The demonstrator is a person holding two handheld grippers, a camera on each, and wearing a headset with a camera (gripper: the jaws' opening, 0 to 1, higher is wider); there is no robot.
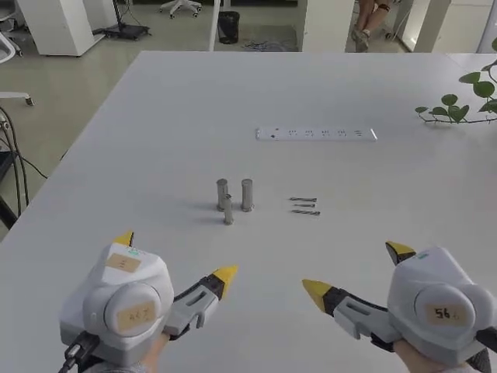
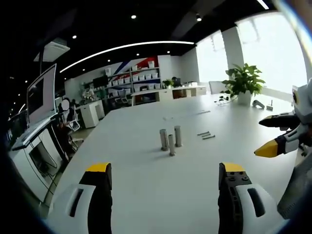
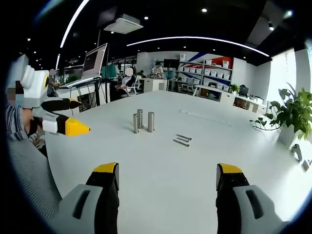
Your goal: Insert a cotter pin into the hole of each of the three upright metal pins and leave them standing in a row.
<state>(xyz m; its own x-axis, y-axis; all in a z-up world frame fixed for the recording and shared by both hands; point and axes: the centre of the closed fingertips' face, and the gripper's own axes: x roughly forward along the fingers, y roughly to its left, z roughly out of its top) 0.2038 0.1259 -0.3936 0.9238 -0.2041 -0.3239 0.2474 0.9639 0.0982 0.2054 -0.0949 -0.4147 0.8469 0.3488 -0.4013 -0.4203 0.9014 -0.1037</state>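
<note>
Three upright grey metal pins [image 1: 233,199] [image 2: 170,140] [image 3: 142,121] stand close together in a cluster near the middle of the white table [image 1: 178,116]. To their right lie three thin cotter pins [image 1: 304,206] [image 2: 206,134] [image 3: 183,140] side by side. My left gripper [image 1: 177,257] [image 2: 165,171] hovers open at the near left, well short of the pins, with nothing between its yellow-tipped jaws. At the near right my right gripper [image 1: 359,268] [image 3: 166,171] is open too and holds nothing.
A white power strip [image 1: 316,134] lies flat beyond the pins. A green plant [image 1: 466,101] reaches in at the table's right edge. Bare tabletop surrounds the pins. Past the far edge are chairs, a bin [image 1: 228,26] and a seated person.
</note>
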